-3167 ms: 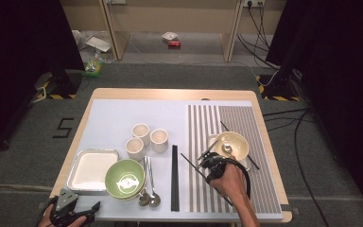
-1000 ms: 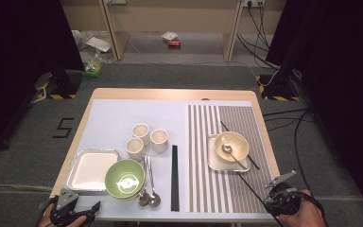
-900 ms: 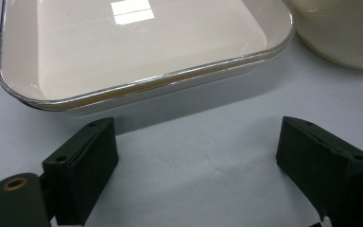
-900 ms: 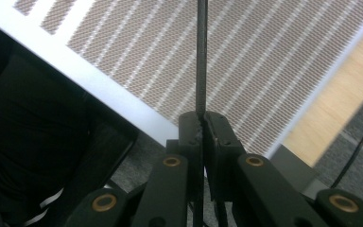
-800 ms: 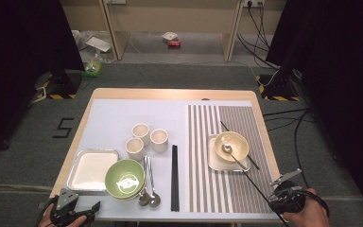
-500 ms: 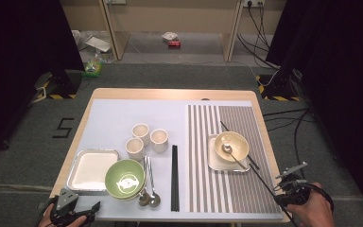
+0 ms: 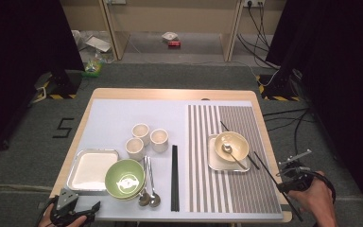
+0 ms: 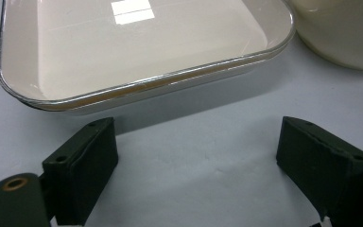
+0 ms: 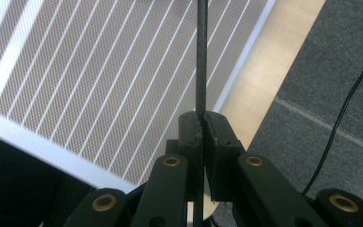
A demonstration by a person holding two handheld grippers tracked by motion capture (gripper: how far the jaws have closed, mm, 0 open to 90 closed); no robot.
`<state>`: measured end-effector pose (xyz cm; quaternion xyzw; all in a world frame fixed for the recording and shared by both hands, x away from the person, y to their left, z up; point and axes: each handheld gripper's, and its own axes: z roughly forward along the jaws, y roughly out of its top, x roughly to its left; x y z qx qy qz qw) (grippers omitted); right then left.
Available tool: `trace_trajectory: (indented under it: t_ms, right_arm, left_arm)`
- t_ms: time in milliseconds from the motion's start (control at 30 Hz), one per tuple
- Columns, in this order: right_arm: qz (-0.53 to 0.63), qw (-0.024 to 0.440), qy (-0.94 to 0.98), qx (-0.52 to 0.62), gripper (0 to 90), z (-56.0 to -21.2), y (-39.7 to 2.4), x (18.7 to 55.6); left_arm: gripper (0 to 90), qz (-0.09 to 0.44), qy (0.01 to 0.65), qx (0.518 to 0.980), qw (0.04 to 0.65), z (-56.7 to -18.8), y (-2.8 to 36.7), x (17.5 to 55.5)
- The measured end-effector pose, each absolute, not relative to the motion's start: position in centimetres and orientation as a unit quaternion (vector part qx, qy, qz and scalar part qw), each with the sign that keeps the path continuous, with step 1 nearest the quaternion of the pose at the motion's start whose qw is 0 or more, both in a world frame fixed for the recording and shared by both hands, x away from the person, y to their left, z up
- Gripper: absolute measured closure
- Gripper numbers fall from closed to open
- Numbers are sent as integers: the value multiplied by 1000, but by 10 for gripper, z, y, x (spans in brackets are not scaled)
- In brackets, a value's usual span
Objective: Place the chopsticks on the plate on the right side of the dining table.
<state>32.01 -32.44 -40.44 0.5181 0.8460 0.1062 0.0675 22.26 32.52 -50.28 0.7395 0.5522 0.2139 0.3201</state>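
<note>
1. Grey carpet surrounds a wooden table (image 7: pixel 170 94) laid with a pale blue mat (image 7: pixel 123 118) and a striped mat (image 7: pixel 246 189); cables trail over the floor on the far right.
2. Landmark for everything: the green bowl (image 7: pixel 124 178) near the table's front edge.
3. Count with me! Three small cream cups (image 7: pixel 151 139) cluster just behind the green bowl.
4. One square tray (image 7: pixel 80 161) touches the green bowl's left side; the left gripper view shows its glossy rim up close.
5. Two metal spoons (image 7: pixel 149 187) lie just right of the green bowl, handles pointing away from the person.
6. One pair of black chopsticks (image 7: pixel 174 177) lies beyond the spoons, long axis running front to back.
7. Well to the right of the green bowl, one beige bowl (image 7: pixel 231 142) sits on a square plate (image 7: pixel 215 163), with one spoon (image 7: pixel 231 153) resting inside it.
8. One loose black chopstick (image 7: pixel 227 128) lies slanted behind that beige bowl.
9. Now the action: the right gripper (image 7: pixel 290 182), far right of the green bowl and off the table's edge, has its jaws pinched tight on a single black chopstick (image 9: pixel 201 52).
10. That held chopstick's long axis runs diagonally, its far tip aimed up-left toward the beige bowl, its near end sticking out past the hand.
11. Left gripper (image 7: pixel 71 213), just front-left of the green bowl, has its jaws spread wide over bare mat.
</note>
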Motion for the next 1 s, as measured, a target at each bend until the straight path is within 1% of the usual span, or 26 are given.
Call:
trace_trajectory:
  t_ms: [267,600,633,1000]
  right_arm:
    - [114,75,836,532,864,-395,-316,342]
    - [111,77,828,544,864,-395,-309,373]
    - [108,80,829,543,864,-395,-307,381]
    - [107,84,827,545,863,-397,-296,409]
  left_arm:
    - [120,214,552,740,319,-503,325,223]
    - [120,214,552,740,320,-503,325,223]
    - [120,214,552,740,319,-503,325,223]
    - [119,214,553,739,319,-503,325,223]
